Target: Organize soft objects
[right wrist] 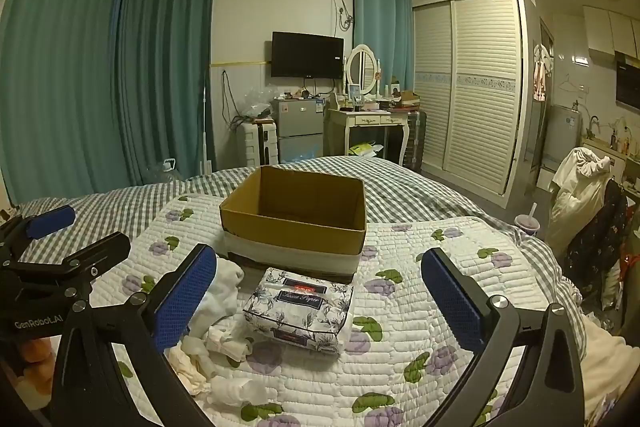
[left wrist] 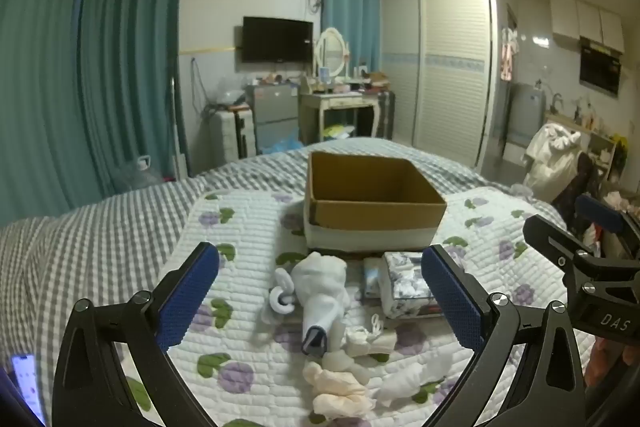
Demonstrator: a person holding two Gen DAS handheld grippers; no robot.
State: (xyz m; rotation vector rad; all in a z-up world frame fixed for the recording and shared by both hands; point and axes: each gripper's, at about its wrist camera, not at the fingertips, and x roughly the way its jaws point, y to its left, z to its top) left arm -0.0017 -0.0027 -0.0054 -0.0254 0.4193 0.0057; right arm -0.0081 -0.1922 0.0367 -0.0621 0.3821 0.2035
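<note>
An open, empty cardboard box stands on the flowered quilt. In front of it lie a white soft toy, a floral tissue pack, small white socks and a peach cloth. My left gripper is open above the toy and cloths, holding nothing. My right gripper is open above the tissue pack, holding nothing. Each gripper shows at the edge of the other's view: the right one, the left one.
The quilt lies on a grey checked bed. A phone lies at the bed's left. Beyond the bed are teal curtains, a small fridge, a dressing table, a wardrobe and a clothes-laden chair.
</note>
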